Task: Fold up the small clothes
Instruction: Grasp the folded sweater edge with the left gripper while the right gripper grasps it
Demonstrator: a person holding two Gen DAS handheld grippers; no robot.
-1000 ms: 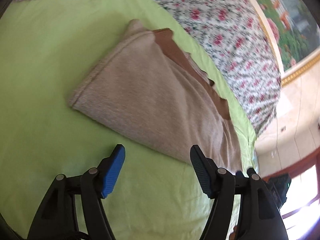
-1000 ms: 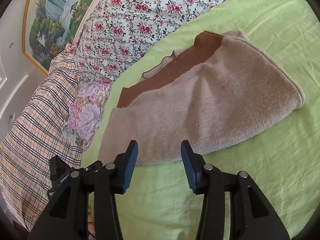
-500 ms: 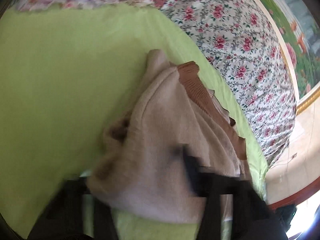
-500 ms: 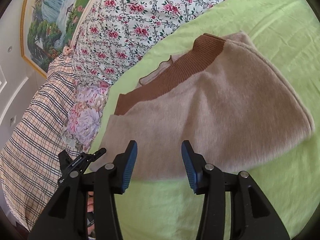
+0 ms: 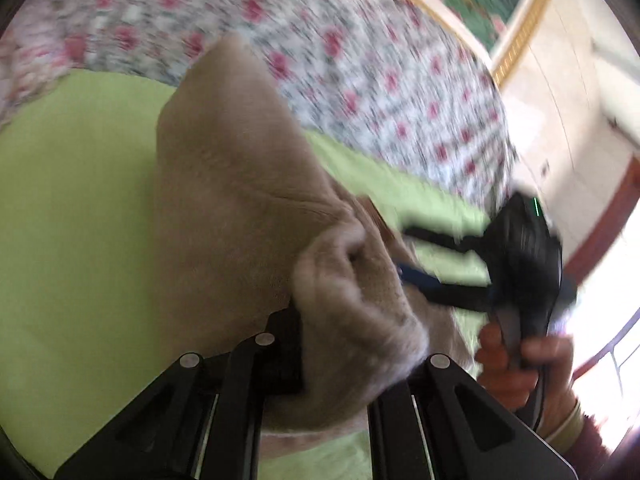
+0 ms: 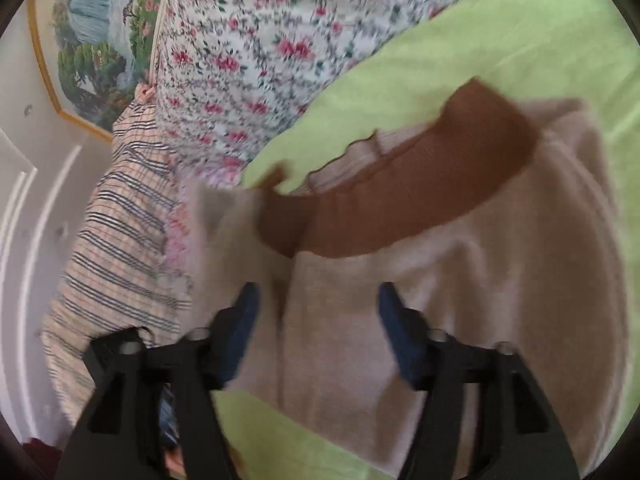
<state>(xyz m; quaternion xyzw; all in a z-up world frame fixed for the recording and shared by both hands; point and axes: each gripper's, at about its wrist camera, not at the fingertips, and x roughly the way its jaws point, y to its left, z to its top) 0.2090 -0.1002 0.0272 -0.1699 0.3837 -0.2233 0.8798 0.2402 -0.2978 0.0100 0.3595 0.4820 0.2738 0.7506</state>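
Note:
A folded beige knit garment (image 5: 232,208) with a brown ribbed band (image 6: 400,208) lies on the green sheet (image 5: 72,240). My left gripper (image 5: 344,344) is shut on a bunched edge of the garment, which covers its fingertips and is lifted off the sheet. In the right wrist view my right gripper (image 6: 316,320) is open, its blue fingers (image 6: 396,320) spread over the garment (image 6: 460,320) just below the brown band. The right gripper also shows in the left wrist view (image 5: 424,280), reaching into the cloth. Both views are blurred by motion.
A floral quilt (image 6: 260,40) lies along the far side of the sheet (image 6: 500,40). A checked blanket (image 6: 120,240) is at the left. A framed landscape painting (image 6: 100,52) hangs on the wall behind. The person's hand (image 5: 520,368) holds the right gripper.
My left gripper has closed on the near edge of the garment and lifted it. My right gripper has moved forward over the garment, still open.

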